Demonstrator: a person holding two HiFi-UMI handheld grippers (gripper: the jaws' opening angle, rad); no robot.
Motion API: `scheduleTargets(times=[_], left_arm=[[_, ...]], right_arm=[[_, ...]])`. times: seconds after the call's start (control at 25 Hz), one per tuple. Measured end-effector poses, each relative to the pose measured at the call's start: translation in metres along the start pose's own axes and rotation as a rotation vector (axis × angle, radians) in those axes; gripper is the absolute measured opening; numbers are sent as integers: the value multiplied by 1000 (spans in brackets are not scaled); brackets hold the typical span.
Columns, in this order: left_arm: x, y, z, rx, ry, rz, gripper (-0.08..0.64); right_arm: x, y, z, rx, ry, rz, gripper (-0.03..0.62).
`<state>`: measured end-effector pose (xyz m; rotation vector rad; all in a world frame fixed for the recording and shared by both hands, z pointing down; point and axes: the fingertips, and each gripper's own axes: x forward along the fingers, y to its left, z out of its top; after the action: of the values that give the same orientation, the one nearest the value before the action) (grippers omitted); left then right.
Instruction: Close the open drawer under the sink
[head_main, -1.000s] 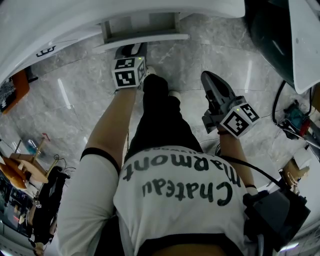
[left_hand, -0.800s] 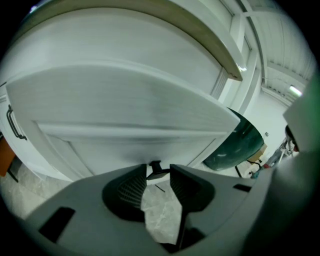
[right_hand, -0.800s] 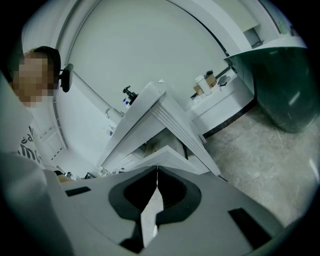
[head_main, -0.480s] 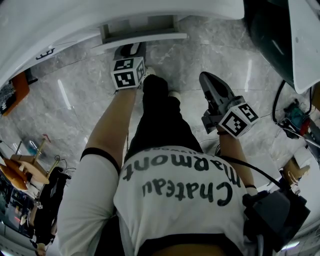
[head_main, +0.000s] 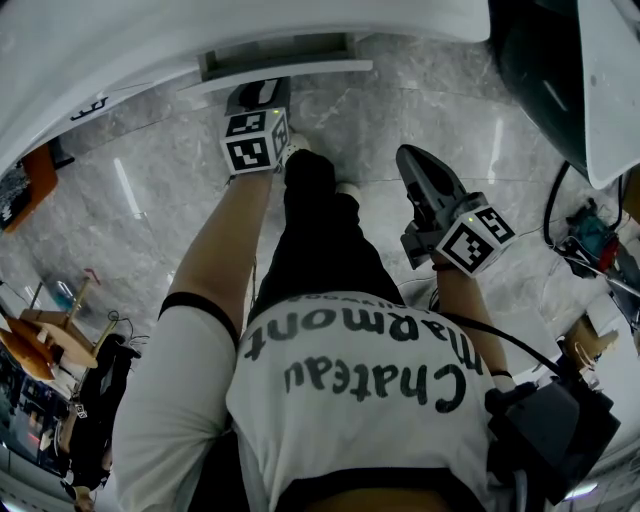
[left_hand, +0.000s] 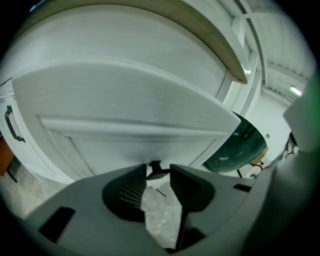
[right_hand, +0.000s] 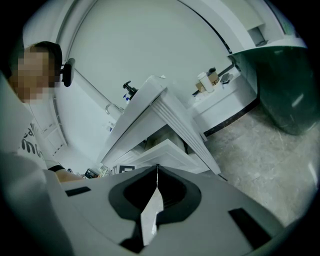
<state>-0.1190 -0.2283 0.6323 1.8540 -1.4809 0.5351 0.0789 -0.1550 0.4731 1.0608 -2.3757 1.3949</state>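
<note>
Fingers (left_hand: 131, 186) of left gripper (head_main: 258, 92) at 11 o'clock in head view, slightly apart, small dark handle (left_hand: 154, 167) between tips. White drawer (head_main: 285, 62) at 12 o'clock, projecting from white sink unit (head_main: 120, 40), front panel just beyond left gripper. Right gripper (head_main: 412, 162) at 1 o'clock over marble floor (head_main: 500, 130), well apart from drawer, fingers closed on nothing.

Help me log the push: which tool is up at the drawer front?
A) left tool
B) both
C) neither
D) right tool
A: the left tool is up at the drawer front, while the right tool hangs over the floor, apart from the drawer.
</note>
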Motion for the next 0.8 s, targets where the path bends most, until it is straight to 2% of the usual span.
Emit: scheduleTargets(times=[0.8], left_arm=[[3,6,17,-6,-42,11,140]], right_arm=[[0,0,1,13,2,-5,12]])
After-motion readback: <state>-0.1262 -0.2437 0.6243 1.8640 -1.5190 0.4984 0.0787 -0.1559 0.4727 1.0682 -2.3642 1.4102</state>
